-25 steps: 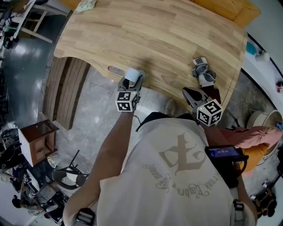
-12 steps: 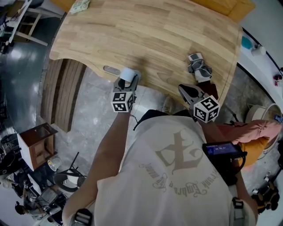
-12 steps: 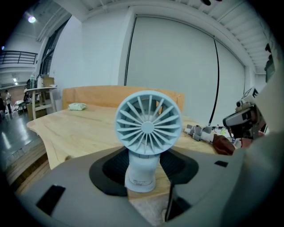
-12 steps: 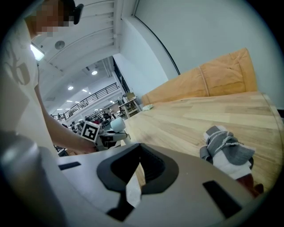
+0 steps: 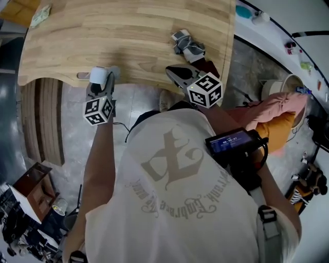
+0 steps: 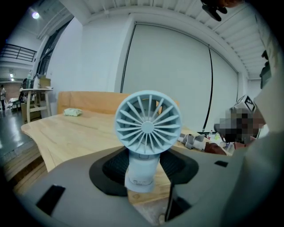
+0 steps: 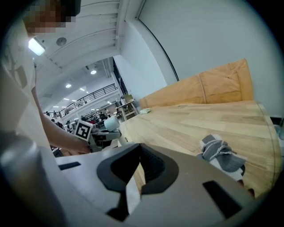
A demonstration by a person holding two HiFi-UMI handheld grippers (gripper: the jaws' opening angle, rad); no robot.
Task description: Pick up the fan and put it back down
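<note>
- Standing upright in the left tool, the pale blue fan is held by its handle, with its round slatted head above the jaws and facing that tool's camera.
- Pressing on the handle from both sides, the left tool's dark pads stand fairly wide around it.
- From the head view, the fan sits at the near edge of the wooden surface. Its base appears just clear of the wood, though this is hard to tell.
- The left tool's marker cube shows just behind the fan, over the grey floor.
- The right tool is well apart from the fan, at the same near edge of the surface. Its own view shows the jaws drawn together at the tips with nothing between them.
- A grey and white rolled bundle lies on the surface just beyond the right tool.
- A small pale green crumpled item lies at the far left corner of the surface.
</note>
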